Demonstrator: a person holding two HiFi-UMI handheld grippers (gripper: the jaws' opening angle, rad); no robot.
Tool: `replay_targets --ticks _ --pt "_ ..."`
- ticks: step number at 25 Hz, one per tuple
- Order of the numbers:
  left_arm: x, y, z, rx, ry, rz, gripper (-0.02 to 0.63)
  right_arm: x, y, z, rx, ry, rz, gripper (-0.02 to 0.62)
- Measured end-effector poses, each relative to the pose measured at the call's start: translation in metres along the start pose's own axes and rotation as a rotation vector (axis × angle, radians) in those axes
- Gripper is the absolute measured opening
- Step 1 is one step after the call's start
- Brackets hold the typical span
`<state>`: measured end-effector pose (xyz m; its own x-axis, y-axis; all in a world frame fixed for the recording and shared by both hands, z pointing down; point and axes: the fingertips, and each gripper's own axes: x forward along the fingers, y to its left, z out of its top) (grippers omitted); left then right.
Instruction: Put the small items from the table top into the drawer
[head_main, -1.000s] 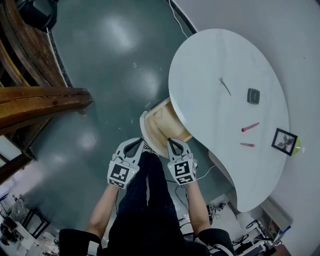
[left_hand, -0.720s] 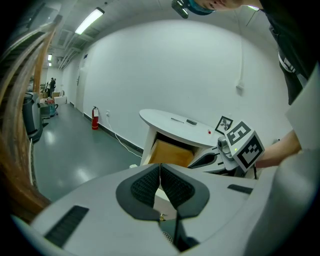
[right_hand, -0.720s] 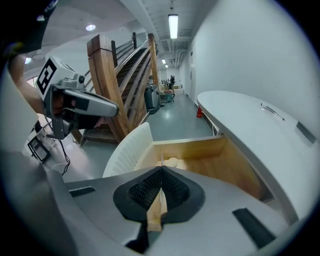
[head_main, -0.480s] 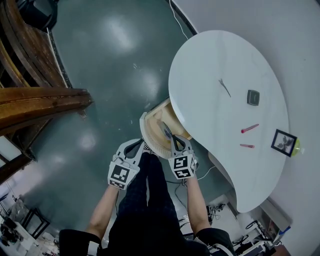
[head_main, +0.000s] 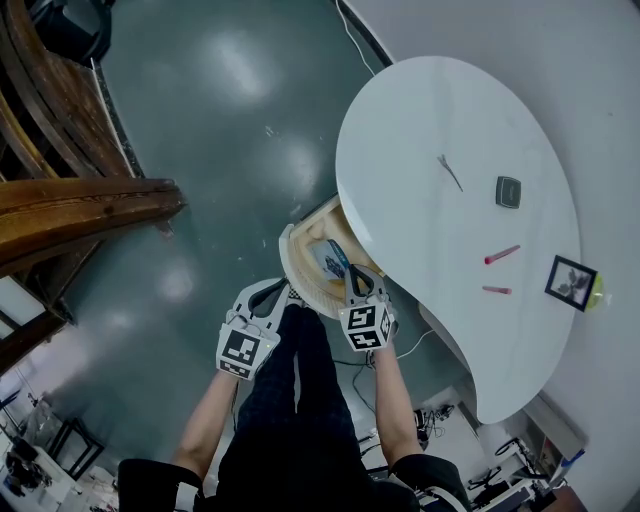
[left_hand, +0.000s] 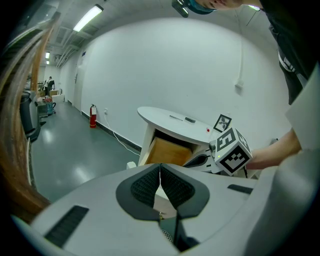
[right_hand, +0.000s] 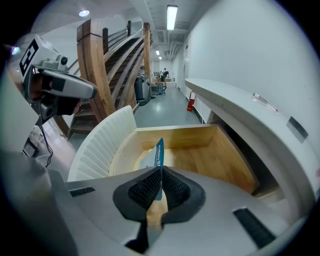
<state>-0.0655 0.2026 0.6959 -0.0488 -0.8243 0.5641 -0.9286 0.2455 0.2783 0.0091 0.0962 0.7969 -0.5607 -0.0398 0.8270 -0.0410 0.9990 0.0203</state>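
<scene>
My right gripper (right_hand: 161, 172) is shut on a thin blue-and-white card (right_hand: 158, 154), held edge-on and hanging inside the open wooden drawer (right_hand: 205, 150). From the head view the card (head_main: 329, 258) shows over the drawer's floor, just ahead of the right gripper (head_main: 349, 276). My left gripper (head_main: 268, 293) stays beside it, before the drawer's ribbed white front (head_main: 291, 268); its pads (left_hand: 170, 186) meet with nothing between them. On the white table top (head_main: 420, 230) lie a thin dark pin (head_main: 449, 172), a small dark square (head_main: 508, 191) and two red pieces (head_main: 500, 255).
A small framed picture (head_main: 571, 281) stands at the table's right edge. A wooden staircase (head_main: 80, 205) rises on the left over a glossy green floor (head_main: 220, 110). A cable (head_main: 352, 40) runs along the wall. The person's legs (head_main: 290, 420) fill the lower middle.
My right gripper has gone forward and down over the drawer's front, and the blue card now shows inside the drawer. The left gripper has kept still.
</scene>
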Motion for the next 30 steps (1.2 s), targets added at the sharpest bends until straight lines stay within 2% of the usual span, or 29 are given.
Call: replay_targets --ticks 5,6,7,8,10,21,24,25,28,30 --pt "0.001 0.001 0.002 0.002 0.000 -0.006 0.021 -0.001 0.004 0.004 0.075 -0.042 0.032 0.032" --pt "0.001 0.002 0.002 0.004 0.000 -0.008 0.021 -0.002 0.005 0.006 0.091 -0.052 0.038 0.048" --pt "0.001 0.002 0.003 0.005 0.000 -0.009 0.021 -0.002 0.006 0.007 0.100 -0.059 0.044 0.130" --pt "0.000 0.003 0.003 0.005 -0.001 -0.009 0.021 -0.002 0.007 0.008 0.106 -0.064 0.046 0.174" --pt "0.000 0.004 0.003 0.006 0.000 -0.010 0.021 -0.003 0.007 0.009 0.109 -0.072 0.041 0.187" --pt "-0.001 0.001 0.011 0.020 -0.002 -0.022 0.021 -0.013 0.005 0.014 0.132 -0.076 0.025 0.187" --pt "-0.003 -0.001 0.018 0.033 -0.007 -0.023 0.021 -0.024 0.009 0.025 0.117 -0.121 0.041 0.186" --pt "-0.005 -0.002 0.021 0.037 -0.009 -0.023 0.021 -0.029 0.010 0.030 0.113 -0.137 0.044 0.178" --pt "-0.009 -0.006 0.035 0.052 -0.024 -0.022 0.021 -0.047 0.009 0.043 0.113 -0.170 0.019 0.074" --pt "-0.013 -0.010 0.046 0.063 -0.037 -0.023 0.021 -0.060 0.007 0.052 0.116 -0.201 0.005 0.053"
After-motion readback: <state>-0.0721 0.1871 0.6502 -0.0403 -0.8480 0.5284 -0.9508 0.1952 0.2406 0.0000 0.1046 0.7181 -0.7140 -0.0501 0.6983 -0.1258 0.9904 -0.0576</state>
